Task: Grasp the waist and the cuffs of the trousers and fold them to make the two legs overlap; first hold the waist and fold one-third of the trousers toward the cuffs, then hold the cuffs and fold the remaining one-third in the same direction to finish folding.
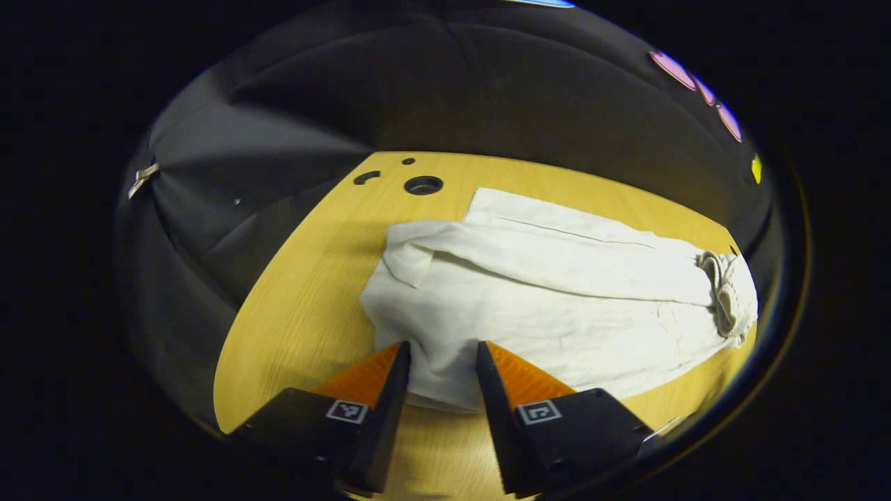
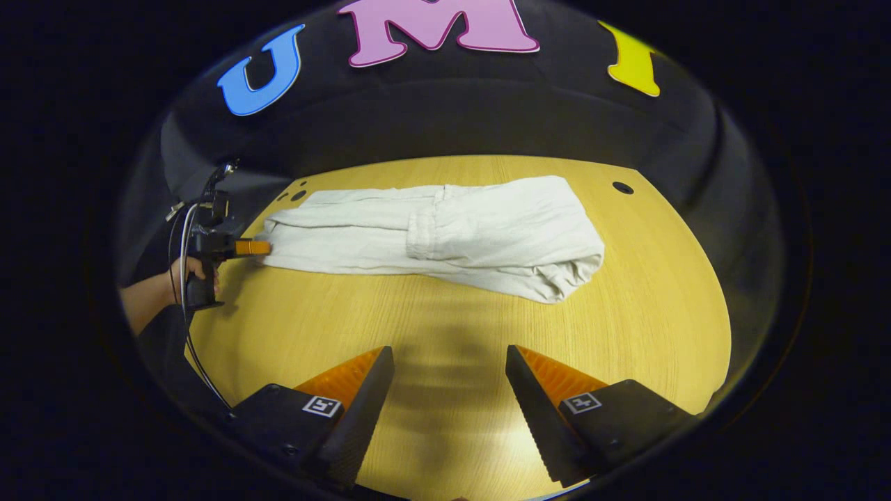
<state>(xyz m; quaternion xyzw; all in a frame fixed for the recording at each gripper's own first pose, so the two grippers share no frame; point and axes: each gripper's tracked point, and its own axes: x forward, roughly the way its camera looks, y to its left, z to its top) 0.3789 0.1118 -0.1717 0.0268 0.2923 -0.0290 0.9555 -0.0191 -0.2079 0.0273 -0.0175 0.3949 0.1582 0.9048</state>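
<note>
Lying across the far half of the pale yellow wooden table (image 2: 445, 390), the off-white cotton trousers (image 2: 445, 233) already have their two legs stacked and the waist third turned over toward the cuffs, so the ribbed waistband (image 2: 421, 233) sits mid-length on top. Judging by this, the step in hand is the last one: taking the cuff end and carrying it over in the same direction.

The left gripper (image 1: 442, 362) is at that cuff end. Its fingers stand apart with the cloth's edge running between them, not yet pinched; in the right gripper view it appears as a small tool at the trousers' left end, held by a person's hand (image 2: 191, 275). The right gripper (image 2: 449, 362) hangs over bare table, well apart from the trousers, its fingers spread with nothing between them.

To do this fold well, the left gripper probably needs to slide further in so that both stacked cuffs are caught, not only the top layer, before closing. The right gripper would help by taking the other corner of the cuff end, so the edge lifts level rather than twisting. The lift should be low and the cuffs laid just up to the folded edge near the drawstring (image 1: 724, 292), keeping the layers square and the rumpled corner flattened.
</note>
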